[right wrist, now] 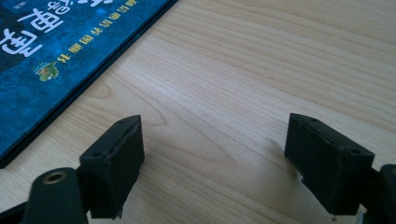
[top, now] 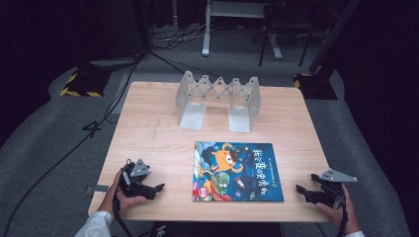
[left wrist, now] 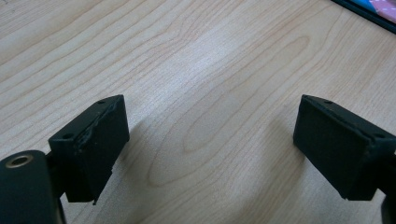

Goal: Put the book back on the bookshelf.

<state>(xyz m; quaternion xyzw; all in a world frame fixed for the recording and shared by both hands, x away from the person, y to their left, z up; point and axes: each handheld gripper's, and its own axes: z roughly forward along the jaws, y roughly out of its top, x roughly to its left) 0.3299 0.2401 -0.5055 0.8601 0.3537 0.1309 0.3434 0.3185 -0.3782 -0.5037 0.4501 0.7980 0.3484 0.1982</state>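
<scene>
A wooden table [top: 148,133] holds a grey folding rack [top: 218,98] at the back. In front of it a picture book [top: 237,171] lies flat, long side running left to right, cover up. It looks thin, stiff and slippery; an edge seems the best place to grab. The left gripper [top: 157,188] and right gripper [top: 299,189] rest at either side, jaws wide apart, holding nothing.

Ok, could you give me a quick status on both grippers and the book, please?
Left gripper open, low over bare table. Right gripper open, beside the book, not touching. Book flat, closed. Folding metal stand behind it, apart.
</scene>
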